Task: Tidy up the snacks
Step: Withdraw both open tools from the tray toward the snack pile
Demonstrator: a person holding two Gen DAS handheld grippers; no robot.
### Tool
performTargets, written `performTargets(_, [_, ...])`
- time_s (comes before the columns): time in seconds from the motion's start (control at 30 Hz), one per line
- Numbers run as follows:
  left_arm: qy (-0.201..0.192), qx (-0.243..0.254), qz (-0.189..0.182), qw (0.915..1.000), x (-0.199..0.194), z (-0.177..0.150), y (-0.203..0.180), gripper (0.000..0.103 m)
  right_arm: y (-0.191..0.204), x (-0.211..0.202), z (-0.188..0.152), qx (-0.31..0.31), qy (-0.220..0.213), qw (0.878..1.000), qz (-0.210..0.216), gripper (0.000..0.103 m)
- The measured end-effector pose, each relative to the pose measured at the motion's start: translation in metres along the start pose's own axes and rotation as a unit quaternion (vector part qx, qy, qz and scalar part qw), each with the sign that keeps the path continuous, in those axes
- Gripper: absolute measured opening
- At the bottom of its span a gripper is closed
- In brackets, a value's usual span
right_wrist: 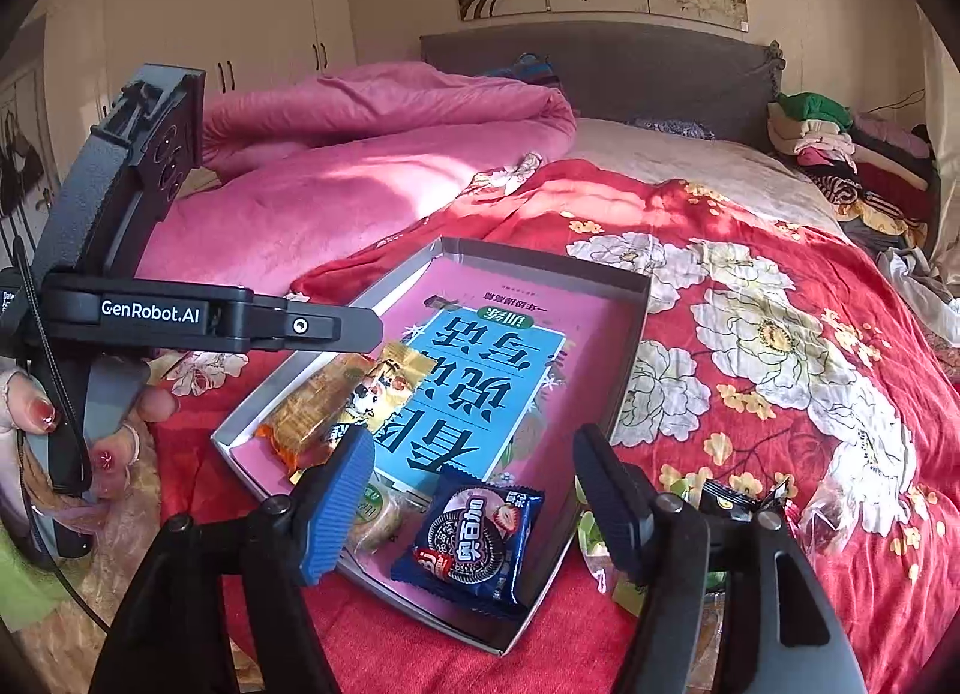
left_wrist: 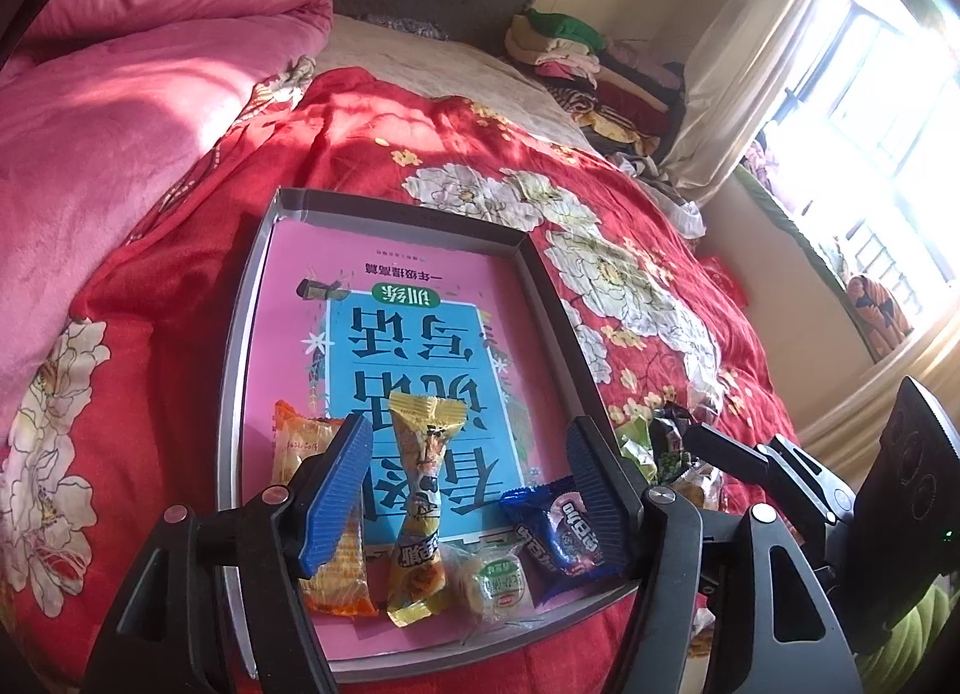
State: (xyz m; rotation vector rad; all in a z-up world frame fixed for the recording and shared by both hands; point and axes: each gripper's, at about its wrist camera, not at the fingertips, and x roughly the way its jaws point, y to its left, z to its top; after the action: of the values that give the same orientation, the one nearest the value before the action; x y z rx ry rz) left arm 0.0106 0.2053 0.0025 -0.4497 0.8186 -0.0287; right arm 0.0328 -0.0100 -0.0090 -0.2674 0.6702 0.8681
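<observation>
A grey shallow box (left_wrist: 408,211) lies on the red floral bedspread with a pink and blue book (left_wrist: 420,334) flat inside it. At its near end lie an orange packet (left_wrist: 294,442), a yellow packet (left_wrist: 420,454), a round green-labelled cake (left_wrist: 495,577) and a blue cookie packet (left_wrist: 564,532). My left gripper (left_wrist: 468,484) hovers open over the yellow packet, pads clear of it. My right gripper (right_wrist: 474,502) is open above the blue cookie packet (right_wrist: 474,544), not touching it. Several loose snacks (right_wrist: 738,499) lie on the bedspread right of the box (right_wrist: 540,256).
A pink quilt (right_wrist: 360,154) is heaped beyond the box on the left. Folded clothes (right_wrist: 840,148) are piled at the far right by the grey headboard (right_wrist: 630,70). A hand (right_wrist: 36,412) holds the left gripper's handle. A bright window (left_wrist: 888,94) is on the right.
</observation>
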Motion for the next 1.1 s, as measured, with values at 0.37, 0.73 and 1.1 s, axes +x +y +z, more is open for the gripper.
performTargets(0.37, [0.003,0.015,-0.016,0.9998,0.001,-0.005,-0.017,0.076,-0.016,-0.018,0.0,0.018,-0.012,1.0,-0.018,0.073])
performTargets(0.73, [-0.008,0.017,-0.033,0.9993,-0.005,-0.009,-0.038,0.079,-0.032,-0.042,0.004,0.037,-0.033,0.998,-0.028,0.079])
performTargets(1.1, [0.0,0.04,-0.043,0.9983,-0.002,-0.017,-0.061,0.08,-0.048,-0.059,0.002,0.054,-0.042,0.997,-0.035,0.085])
